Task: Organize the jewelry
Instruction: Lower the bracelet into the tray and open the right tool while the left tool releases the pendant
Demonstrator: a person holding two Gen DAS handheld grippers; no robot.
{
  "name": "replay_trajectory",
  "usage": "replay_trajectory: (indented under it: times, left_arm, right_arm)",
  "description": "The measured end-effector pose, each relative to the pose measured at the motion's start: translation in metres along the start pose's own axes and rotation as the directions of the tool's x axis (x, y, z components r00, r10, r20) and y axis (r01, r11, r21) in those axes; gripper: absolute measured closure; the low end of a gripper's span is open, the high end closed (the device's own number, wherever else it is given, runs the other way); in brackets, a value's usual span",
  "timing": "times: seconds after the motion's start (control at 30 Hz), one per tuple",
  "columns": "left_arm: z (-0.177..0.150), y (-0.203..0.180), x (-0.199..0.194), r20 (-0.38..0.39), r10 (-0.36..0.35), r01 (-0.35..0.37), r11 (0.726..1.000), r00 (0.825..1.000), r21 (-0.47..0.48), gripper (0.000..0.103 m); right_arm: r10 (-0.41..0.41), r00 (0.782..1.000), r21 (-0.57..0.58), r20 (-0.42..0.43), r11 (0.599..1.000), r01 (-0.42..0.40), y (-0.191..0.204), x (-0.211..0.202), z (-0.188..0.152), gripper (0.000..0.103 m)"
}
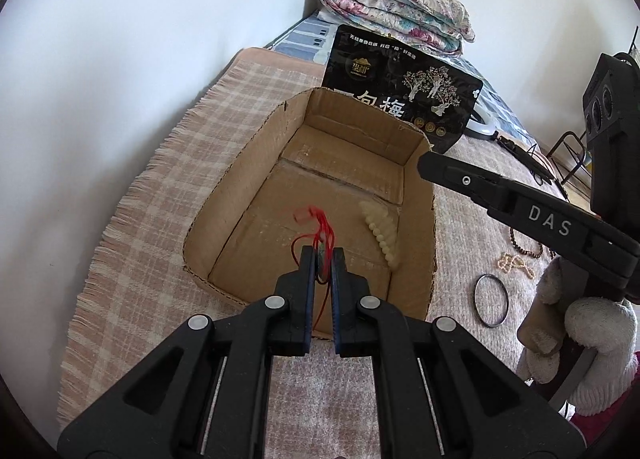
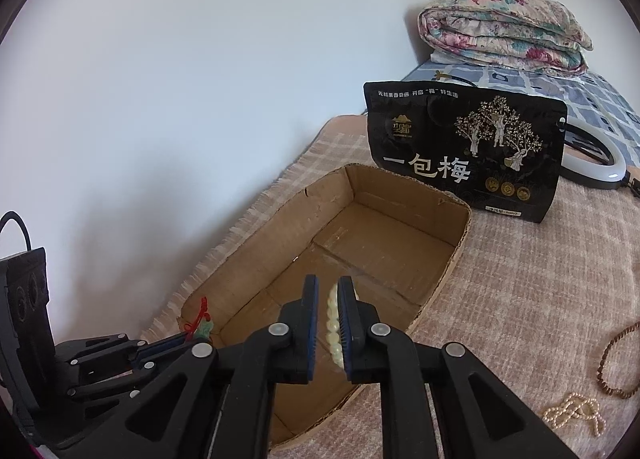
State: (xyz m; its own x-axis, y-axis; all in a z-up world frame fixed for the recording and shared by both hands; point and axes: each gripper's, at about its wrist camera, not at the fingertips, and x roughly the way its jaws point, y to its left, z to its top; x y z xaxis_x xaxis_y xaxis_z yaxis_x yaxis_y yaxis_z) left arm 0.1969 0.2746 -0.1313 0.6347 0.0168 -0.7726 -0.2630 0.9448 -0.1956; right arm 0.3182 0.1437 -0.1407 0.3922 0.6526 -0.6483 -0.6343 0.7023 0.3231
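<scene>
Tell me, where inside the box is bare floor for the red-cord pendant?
The cardboard box has bare floor at its far end, toward the black pouch, and along its left wall. The right side holds the white bead bracelet.

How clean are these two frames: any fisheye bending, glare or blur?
Left wrist view: strong fisheye vignette, bent wall edge, left gripper and red cord sharp. Right wrist view: same dark corners, soft daylight, no glare, cardboard box and black snack pouch print legible.

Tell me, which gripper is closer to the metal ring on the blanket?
Right. The right gripper reaches over the box edge just above the metal ring; the left gripper holds a red-string pendant farther left, over the box.
</scene>
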Motion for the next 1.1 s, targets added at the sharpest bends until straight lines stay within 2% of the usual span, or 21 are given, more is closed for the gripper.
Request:
replay_trajectory:
  times: [0.03, 0.1, 0.17, 0.2, 0.23, 0.27, 0.47, 0.9, 1.1]
  left_arm:
    - [0.0, -0.001, 0.0, -0.003, 0.005, -0.005, 1.0, 1.0, 0.0, 0.098]
    - [0.0, -0.002, -0.001, -0.004, 0.003, -0.003, 1.0, 1.0, -0.003, 0.094]
    - [0.001, -0.002, -0.001, 0.002, 0.003, -0.003, 1.0, 1.0, 0.0, 0.074]
    - [0.001, -0.002, -0.002, 0.007, 0.006, -0.006, 1.0, 1.0, 0.001, 0.072]
    - [0.001, -0.002, -0.002, 0.01, 0.007, -0.007, 1.0, 1.0, 0.004, 0.072]
    - [0.001, -0.003, -0.003, 0.012, 0.005, -0.005, 1.0, 1.0, 0.007, 0.072]
    - [0.001, -0.011, -0.013, 0.031, 0.005, -0.006, 1.0, 1.0, 0.018, 0.072]
    - [0.001, -0.043, -0.039, 0.074, -0.024, 0.02, 0.998, 0.997, 0.063, 0.072]
    - [-0.002, -0.063, -0.05, 0.092, -0.044, 0.035, 0.994, 0.995, 0.1, 0.072]
  right_arm:
    - [-0.005, 1.0, 0.003, 0.004, 1.0, 0.005, 0.0, -0.001, 0.0, 0.07]
    - [-0.016, 1.0, 0.008, 0.007, 1.0, 0.016, -0.001, -0.004, 0.001, 0.069]
    - [-0.025, 1.0, 0.013, 0.012, 1.0, 0.025, -0.002, -0.008, 0.001, 0.066]
    - [-0.034, 0.999, 0.014, 0.016, 0.999, 0.034, -0.003, -0.01, 0.001, 0.06]
    - [-0.044, 0.999, 0.014, 0.021, 0.999, 0.044, -0.004, -0.013, 0.001, 0.052]
    - [-0.052, 0.998, 0.015, 0.028, 0.999, 0.051, -0.005, -0.016, 0.001, 0.05]
    - [-0.085, 0.995, 0.021, 0.053, 0.996, 0.084, -0.01, -0.035, 0.003, 0.045]
    - [-0.181, 0.977, 0.048, 0.109, 0.983, 0.176, -0.027, -0.098, -0.005, 0.019]
    - [-0.223, 0.963, 0.066, 0.148, 0.974, 0.215, -0.039, -0.135, -0.013, 0.018]
